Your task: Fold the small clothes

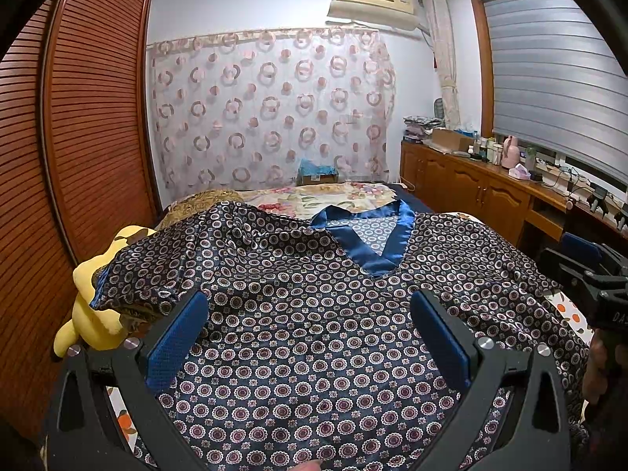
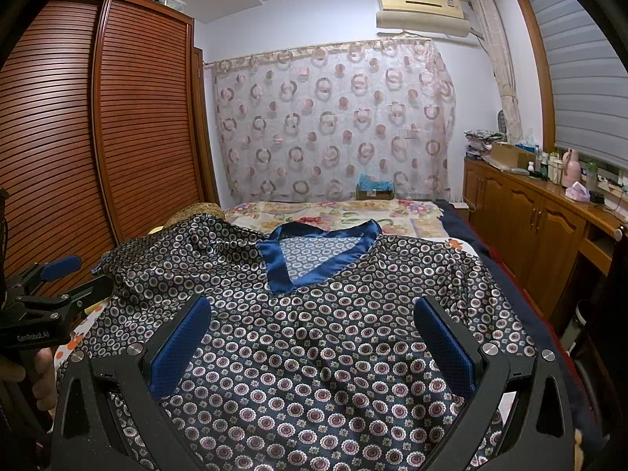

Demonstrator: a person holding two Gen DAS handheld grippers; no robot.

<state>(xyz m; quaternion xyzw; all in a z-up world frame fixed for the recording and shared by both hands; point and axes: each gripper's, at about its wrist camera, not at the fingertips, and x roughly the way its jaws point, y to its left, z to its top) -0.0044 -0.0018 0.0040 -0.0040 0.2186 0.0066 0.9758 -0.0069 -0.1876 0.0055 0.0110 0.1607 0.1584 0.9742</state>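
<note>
I have the left gripper [image 1: 310,329] spread wide with nothing between its blue pads, hovering over the lower body of the patterned shirt [image 1: 314,333]. My right gripper [image 2: 314,333] is equally splayed and empty, over the same garment. From the left wrist view I see the right gripper at 3 o'clock; from the right wrist view the left one sits at 9 o'clock.

The shirt lies face up across the near end of the bed [image 2: 325,212], its blue V-neck collar [image 2: 318,251] pointing toward me at 12 o'clock. Its left sleeve is rumpled and bunched at 10 o'clock, next to a yellow plush toy [image 1: 94,302] at the bed's edge; the right sleeve spreads out toward 2 o'clock.

Beyond the bed at 12 o'clock, a cardboard box [image 2: 375,192] stands against the circle-print curtain [image 2: 333,117] with something blue-green sticking out of its top; I cannot tell what. On the wooden counter [image 2: 549,192] at 2 o'clock sits another open cardboard box [image 2: 506,154], contents hidden, with stacked folded fabrics behind it and bottles just beside it.
</note>
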